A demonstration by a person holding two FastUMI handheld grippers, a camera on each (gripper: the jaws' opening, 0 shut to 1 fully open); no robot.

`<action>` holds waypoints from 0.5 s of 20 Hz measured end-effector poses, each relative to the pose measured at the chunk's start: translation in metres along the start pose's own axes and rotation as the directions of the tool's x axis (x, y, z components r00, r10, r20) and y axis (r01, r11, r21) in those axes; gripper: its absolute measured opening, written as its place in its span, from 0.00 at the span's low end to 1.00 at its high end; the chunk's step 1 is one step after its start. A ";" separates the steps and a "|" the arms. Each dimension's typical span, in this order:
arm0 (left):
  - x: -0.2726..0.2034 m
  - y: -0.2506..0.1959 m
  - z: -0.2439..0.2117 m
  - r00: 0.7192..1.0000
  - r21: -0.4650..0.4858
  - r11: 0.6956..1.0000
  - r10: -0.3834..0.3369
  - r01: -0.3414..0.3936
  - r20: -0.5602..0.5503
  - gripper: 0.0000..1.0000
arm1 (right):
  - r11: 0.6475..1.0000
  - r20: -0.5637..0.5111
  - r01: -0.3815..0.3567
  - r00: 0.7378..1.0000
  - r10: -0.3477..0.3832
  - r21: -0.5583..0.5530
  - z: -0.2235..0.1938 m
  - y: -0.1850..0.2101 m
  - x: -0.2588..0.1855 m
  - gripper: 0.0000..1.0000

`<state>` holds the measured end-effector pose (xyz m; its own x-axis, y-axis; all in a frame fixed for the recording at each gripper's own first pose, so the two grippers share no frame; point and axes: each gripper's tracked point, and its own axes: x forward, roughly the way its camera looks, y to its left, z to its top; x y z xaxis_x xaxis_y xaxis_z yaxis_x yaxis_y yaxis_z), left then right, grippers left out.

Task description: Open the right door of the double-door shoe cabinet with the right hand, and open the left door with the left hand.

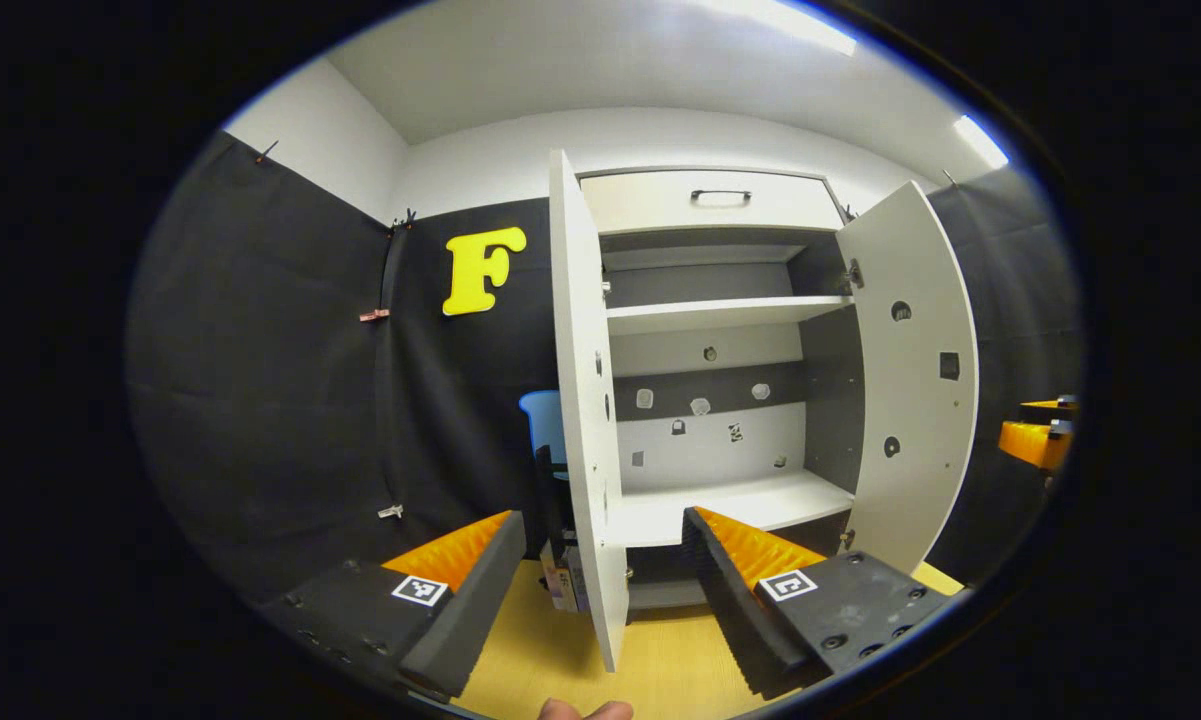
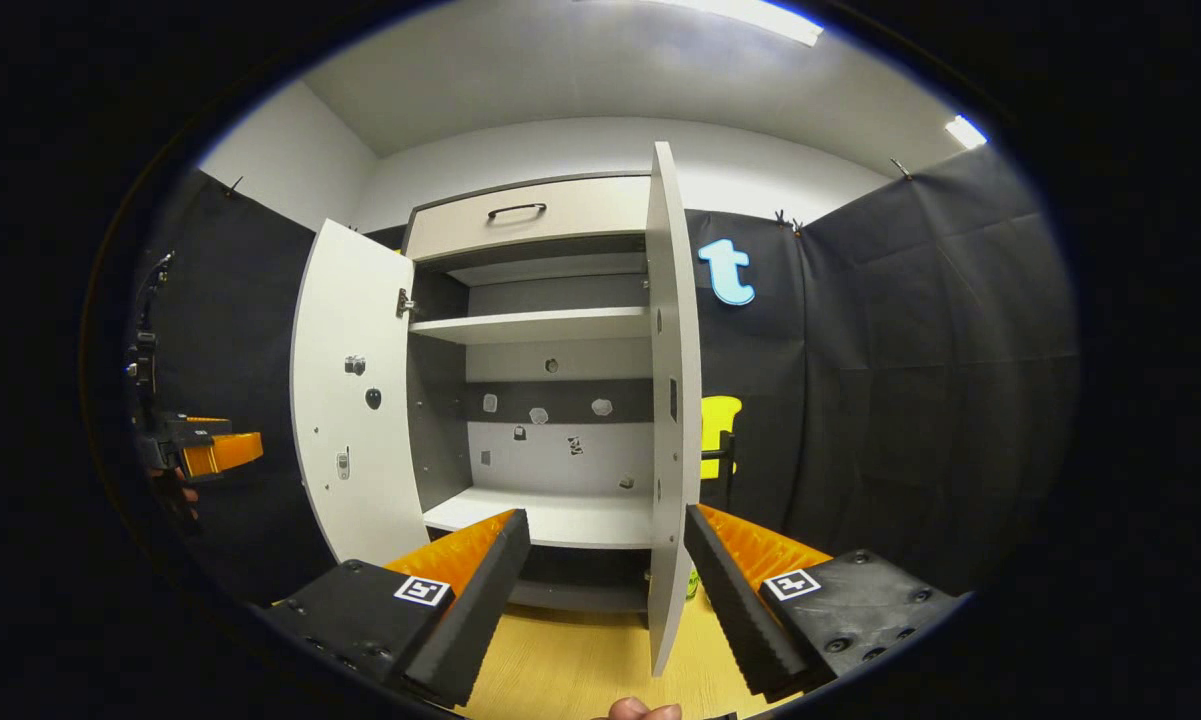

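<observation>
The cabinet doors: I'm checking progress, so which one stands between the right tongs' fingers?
The right door, seen edge-on between the open right tongs. The left door stands swung wide, off to the side.

In the left gripper view, the left door (image 1: pixel 585 400) is seen edge-on between the spread fingers of the left gripper (image 1: pixel 605 560), untouched. The right door (image 1: pixel 910 370) is swung open; white shelves (image 1: pixel 725 312) are exposed.

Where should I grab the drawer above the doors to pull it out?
Take the drawer by its handle, a dark bar at the middle of the front, standing proud of the panel. Come straight on from the front, one finger above and one below the bar; the flat front offers no other hold.
</observation>
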<state>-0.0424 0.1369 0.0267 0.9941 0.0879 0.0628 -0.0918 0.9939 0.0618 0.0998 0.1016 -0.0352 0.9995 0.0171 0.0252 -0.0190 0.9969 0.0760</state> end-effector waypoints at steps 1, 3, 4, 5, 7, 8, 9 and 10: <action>-0.005 -0.004 0.003 1.000 -0.010 1.000 0.004 -0.004 0.007 0.99 | 1.000 -0.001 0.001 1.000 -0.001 0.004 0.001 0.000 0.001 0.98; -0.011 -0.011 0.005 1.000 -0.016 1.000 0.009 -0.009 0.017 0.99 | 1.000 0.009 0.003 1.000 -0.003 0.008 0.005 -0.001 0.002 0.98; -0.013 -0.015 0.006 1.000 -0.011 1.000 0.009 -0.009 0.021 0.99 | 1.000 0.014 0.004 1.000 -0.004 0.008 0.007 -0.001 0.003 0.98; -0.016 -0.019 0.007 1.000 -0.005 1.000 0.010 -0.010 0.027 0.99 | 1.000 0.017 0.004 1.000 -0.005 0.007 0.007 -0.001 0.003 0.98; -0.017 -0.033 0.009 0.999 -0.001 1.000 -0.009 0.009 0.035 0.99 | 1.000 0.016 0.003 1.000 -0.003 0.004 0.007 0.000 0.004 0.98; -0.018 -0.040 0.010 0.999 -0.003 1.000 -0.022 0.022 0.037 0.97 | 1.000 0.014 0.002 1.000 -0.002 0.004 0.006 0.001 0.004 0.98; -0.019 -0.047 0.010 0.999 -0.005 0.999 -0.034 0.034 0.038 0.97 | 1.000 0.014 0.000 1.000 0.000 0.005 0.006 0.002 0.004 0.98; -0.020 -0.053 0.011 0.998 -0.001 0.999 -0.038 0.038 0.042 0.97 | 1.000 0.015 0.002 1.000 -0.002 0.004 0.007 0.002 0.005 0.98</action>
<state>-0.0580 0.0821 0.0331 0.9937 0.0474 0.1019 -0.0540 0.9965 0.0632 0.1049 0.1032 -0.0282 0.9991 0.0138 0.0401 -0.0170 0.9966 0.0802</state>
